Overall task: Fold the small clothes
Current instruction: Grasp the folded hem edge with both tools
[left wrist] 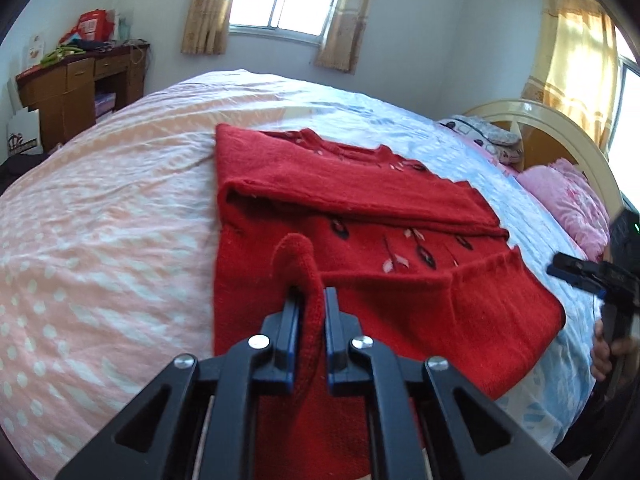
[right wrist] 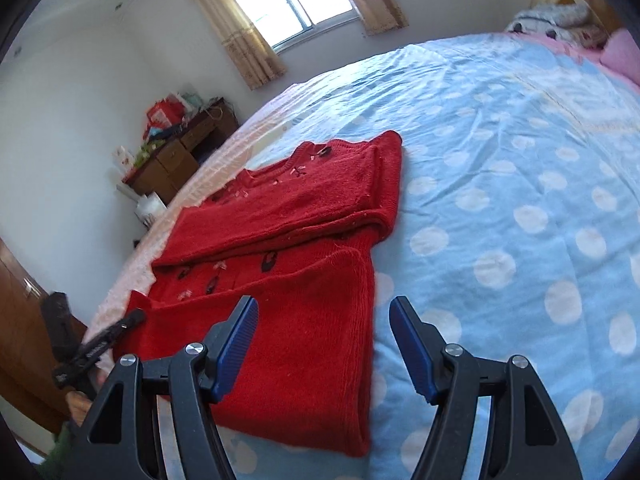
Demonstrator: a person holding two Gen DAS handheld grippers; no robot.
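Left wrist view shows the left gripper (left wrist: 313, 300) pinching a raised loop of the red sweater (left wrist: 360, 216) at its near hem, probably so that edge can be carried toward the far collar for the next fold. The sweater lies flat on the bed (left wrist: 100, 220), both sleeves already folded across its body, which keeps the bundle narrow. The gripper angles downward over the near edge. In the right wrist view the right gripper (right wrist: 324, 312) hangs spread and empty just above the sweater's near right corner, tilted down, seemingly ready to take the matching hem corner; whether it touches the knit is hard to tell.
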